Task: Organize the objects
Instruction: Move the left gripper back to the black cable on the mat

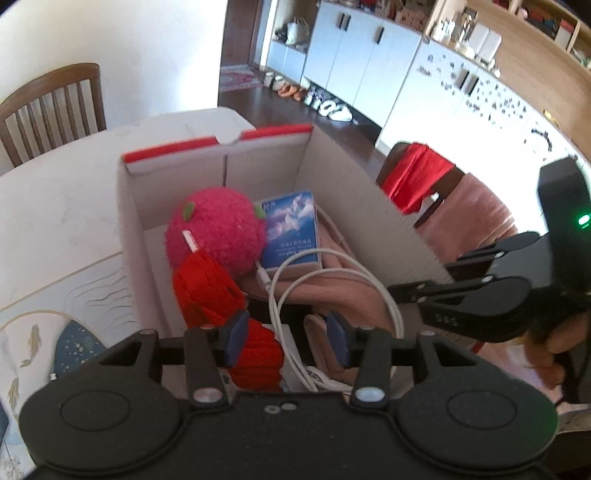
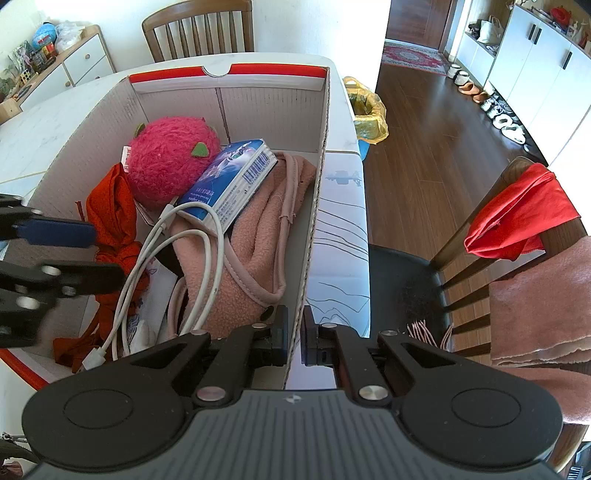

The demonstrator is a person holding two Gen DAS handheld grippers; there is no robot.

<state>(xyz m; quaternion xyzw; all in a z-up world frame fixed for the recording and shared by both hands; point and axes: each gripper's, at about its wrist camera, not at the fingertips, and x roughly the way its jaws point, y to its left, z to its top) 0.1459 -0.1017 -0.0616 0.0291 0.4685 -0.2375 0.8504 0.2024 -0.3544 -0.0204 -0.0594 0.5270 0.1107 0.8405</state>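
Note:
An open cardboard box with a red rim stands on the white table. Inside lie a fuzzy pink ball toy, a blue pack, a coiled white cable, a pink fleece and a crumpled red cloth. My left gripper hangs open over the near end of the box; the red cloth lies under its left pad and nothing is pinched. My right gripper is shut on the box's right wall, one pad inside and one outside.
A dark chair draped with a red cloth and a pink towel stands right of the table. A wooden chair is at the far side. A yellow bag sits on the wood floor beyond the table's corner.

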